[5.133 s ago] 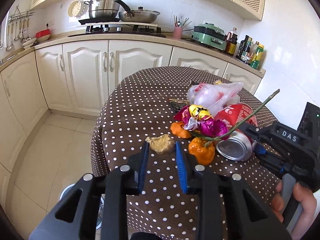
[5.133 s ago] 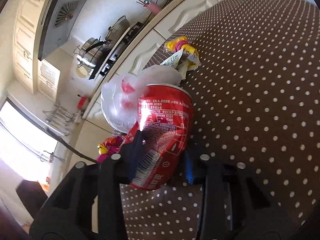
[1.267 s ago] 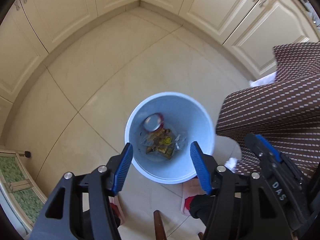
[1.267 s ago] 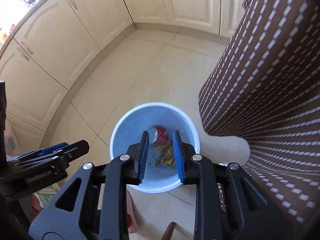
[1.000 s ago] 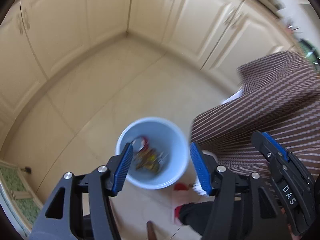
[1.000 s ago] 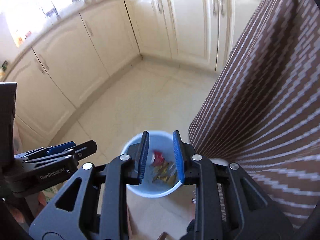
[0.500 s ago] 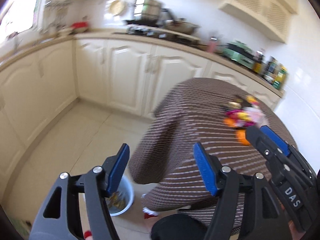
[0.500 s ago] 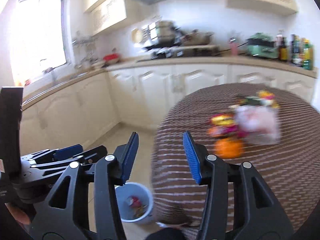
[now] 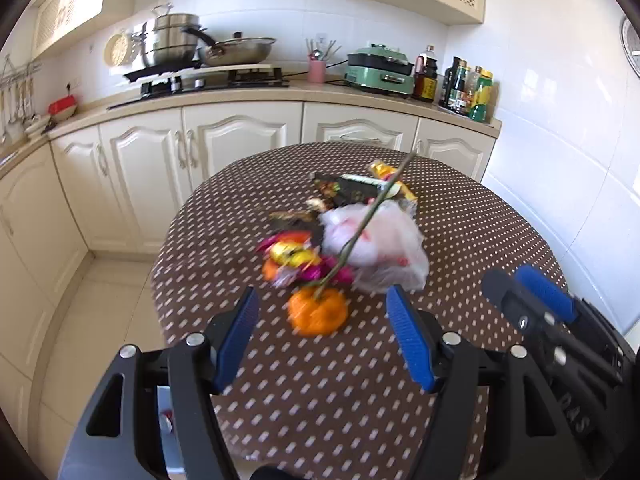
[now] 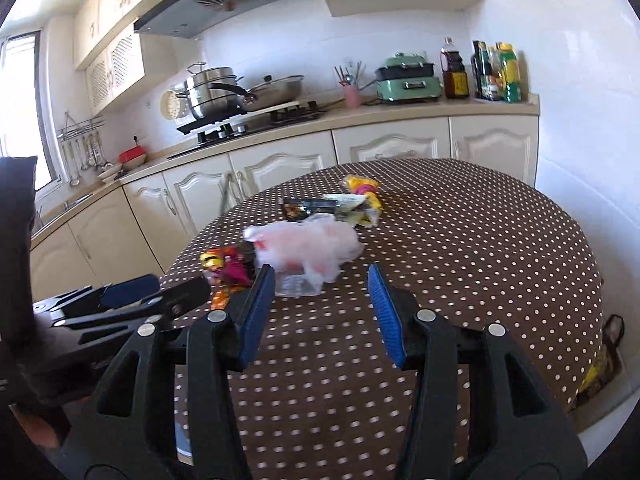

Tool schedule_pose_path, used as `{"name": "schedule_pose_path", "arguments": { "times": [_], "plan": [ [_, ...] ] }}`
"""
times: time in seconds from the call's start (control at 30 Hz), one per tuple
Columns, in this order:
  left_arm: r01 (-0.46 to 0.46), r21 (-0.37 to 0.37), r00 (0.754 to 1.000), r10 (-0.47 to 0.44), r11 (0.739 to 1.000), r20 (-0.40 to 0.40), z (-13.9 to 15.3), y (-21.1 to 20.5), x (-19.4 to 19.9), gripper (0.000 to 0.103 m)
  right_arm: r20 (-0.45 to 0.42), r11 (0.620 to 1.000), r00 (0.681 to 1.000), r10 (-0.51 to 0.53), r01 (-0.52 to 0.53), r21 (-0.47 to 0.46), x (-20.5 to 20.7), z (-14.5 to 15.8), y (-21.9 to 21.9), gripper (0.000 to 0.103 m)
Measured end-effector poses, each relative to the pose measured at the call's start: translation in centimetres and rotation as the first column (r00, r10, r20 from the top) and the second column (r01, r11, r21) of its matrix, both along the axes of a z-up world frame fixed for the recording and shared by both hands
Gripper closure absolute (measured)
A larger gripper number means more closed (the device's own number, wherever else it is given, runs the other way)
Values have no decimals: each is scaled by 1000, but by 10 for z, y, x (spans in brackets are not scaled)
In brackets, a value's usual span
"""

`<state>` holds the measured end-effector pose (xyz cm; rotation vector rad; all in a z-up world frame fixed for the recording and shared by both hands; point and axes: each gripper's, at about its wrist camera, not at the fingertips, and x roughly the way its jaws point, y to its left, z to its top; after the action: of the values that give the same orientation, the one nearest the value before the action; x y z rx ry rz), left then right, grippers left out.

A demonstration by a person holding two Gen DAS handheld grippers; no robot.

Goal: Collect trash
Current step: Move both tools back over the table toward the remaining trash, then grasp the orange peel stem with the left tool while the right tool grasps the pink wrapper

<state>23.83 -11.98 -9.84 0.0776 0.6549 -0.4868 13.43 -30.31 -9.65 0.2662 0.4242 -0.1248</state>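
A heap of trash lies on the round brown dotted table [image 9: 460, 216]. It holds an orange peel [image 9: 318, 311] with a long green stem, a crumpled white plastic bag [image 9: 372, 248] [image 10: 308, 248], pink and yellow candy wrappers [image 9: 292, 258] [image 10: 224, 266] and dark and yellow snack packets [image 9: 360, 190] [image 10: 340, 204]. My left gripper [image 9: 322, 322] is open and empty just in front of the orange peel. My right gripper [image 10: 322, 304] is open and empty just in front of the plastic bag. It also shows at the right of the left wrist view [image 9: 536, 292].
Cream kitchen cabinets [image 9: 208, 152] run behind the table, with pots on a stove [image 9: 208, 76], a green appliance [image 9: 380, 68] and bottles [image 9: 468, 88] on the counter. Tiled floor [image 9: 108, 300] lies left of the table. A white wall stands at the right.
Both grippers rose from above the blue bin on the floor and swung up to face the trash heap on the table. Both jaws opened wider. The red can lies in the bin.
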Motion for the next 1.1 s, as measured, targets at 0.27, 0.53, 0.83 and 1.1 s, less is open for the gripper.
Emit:
{"name": "schedule_pose_path", "arguments": {
  "times": [0.27, 0.53, 0.83, 1.1],
  "plan": [
    [11, 31, 1000, -10, 999, -27, -7, -26, 26, 93, -32, 999, 999, 16, -15, 38, 16, -8, -15, 53],
    [-4, -70, 1000, 2, 998, -30, 1, 16, 10, 99, -59, 994, 994, 93, -90, 57, 33, -8, -2, 53],
    [-138, -77, 990, 137, 987, -7, 5, 79, -1, 99, -135, 973, 964, 229, -227, 31, 67, -9, 49, 51],
    [-196, -112, 981, 194, 974, -25, 4, 112, 11, 99, -276, 960, 924, 266, -280, -12, 115, -20, 89, 51]
  ]
}}
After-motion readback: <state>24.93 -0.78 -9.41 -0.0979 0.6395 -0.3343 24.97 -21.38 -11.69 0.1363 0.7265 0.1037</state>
